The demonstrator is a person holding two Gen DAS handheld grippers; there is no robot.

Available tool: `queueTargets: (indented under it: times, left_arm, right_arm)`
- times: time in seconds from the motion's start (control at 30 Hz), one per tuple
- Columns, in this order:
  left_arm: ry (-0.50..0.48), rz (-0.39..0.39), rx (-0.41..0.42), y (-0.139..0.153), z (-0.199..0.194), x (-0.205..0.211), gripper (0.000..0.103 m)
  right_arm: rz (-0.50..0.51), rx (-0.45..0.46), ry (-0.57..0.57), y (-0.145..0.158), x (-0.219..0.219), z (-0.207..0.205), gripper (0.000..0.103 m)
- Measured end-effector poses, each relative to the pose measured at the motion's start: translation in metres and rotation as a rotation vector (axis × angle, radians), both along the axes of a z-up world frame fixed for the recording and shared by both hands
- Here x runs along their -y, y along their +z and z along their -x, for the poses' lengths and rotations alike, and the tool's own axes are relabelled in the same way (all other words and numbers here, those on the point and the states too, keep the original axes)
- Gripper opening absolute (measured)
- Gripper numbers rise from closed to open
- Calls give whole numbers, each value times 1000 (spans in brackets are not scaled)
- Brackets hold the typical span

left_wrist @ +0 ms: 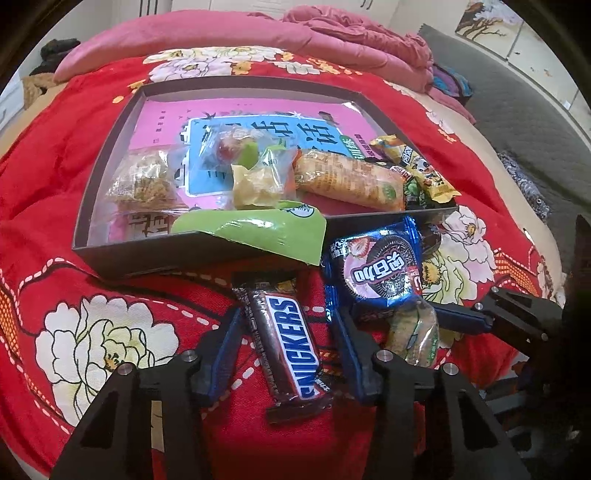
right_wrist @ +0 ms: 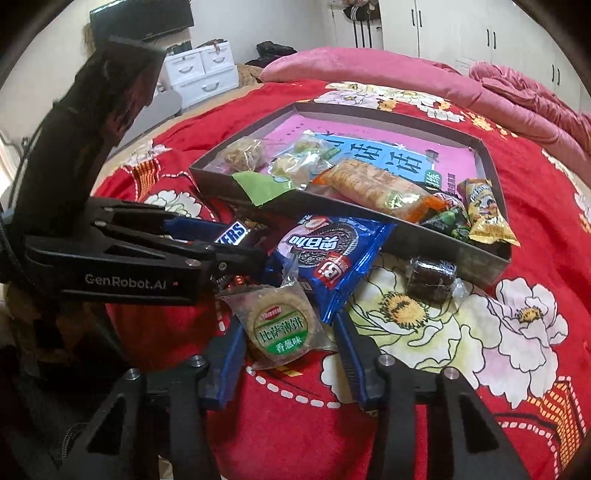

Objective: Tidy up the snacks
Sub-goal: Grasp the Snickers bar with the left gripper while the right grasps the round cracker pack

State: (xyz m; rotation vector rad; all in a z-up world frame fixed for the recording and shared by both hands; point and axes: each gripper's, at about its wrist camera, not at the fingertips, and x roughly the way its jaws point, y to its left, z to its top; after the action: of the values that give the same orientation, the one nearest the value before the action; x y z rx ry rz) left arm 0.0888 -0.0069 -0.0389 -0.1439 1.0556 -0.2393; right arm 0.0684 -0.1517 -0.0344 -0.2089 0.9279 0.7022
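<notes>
A Snickers bar (left_wrist: 286,347) lies on the red bedspread between the open fingers of my left gripper (left_wrist: 288,314); the fingers stand apart from it on both sides. A round cracker pack (right_wrist: 282,326) lies between the open fingers of my right gripper (right_wrist: 288,325). It also shows in the left wrist view (left_wrist: 415,336). A blue Oreo pack (left_wrist: 380,266) lies just beyond both, also in the right wrist view (right_wrist: 325,254). The dark shallow box (left_wrist: 110,254) behind holds several snacks. The left gripper (right_wrist: 236,240) shows in the right wrist view around the Snickers bar (right_wrist: 232,232).
A dark brownie pack (right_wrist: 430,277) lies on the bedspread by the box's near wall (right_wrist: 443,247). A green wrapper (left_wrist: 258,230) hangs over the box's near edge. Pink quilt (left_wrist: 332,29) lies at the bed's far end. White drawers (right_wrist: 201,72) stand beyond the bed.
</notes>
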Motion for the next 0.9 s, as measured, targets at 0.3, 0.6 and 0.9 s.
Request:
queueTargets:
  times: [0.3,0.6,0.9]
  left_arm:
    - [-2,-11,-7,-2,2,-2,48]
    - [2,-40,-13,-4,1,1,48]
    - [-3,-61,-7,-5,1,1,35]
  right_arm:
    - [-6,-18,-39,4,12,0,44]
    - [-13,-17,-60,1,13,-5,44]
    - [-21,-17,-56,2,10,-7,36]
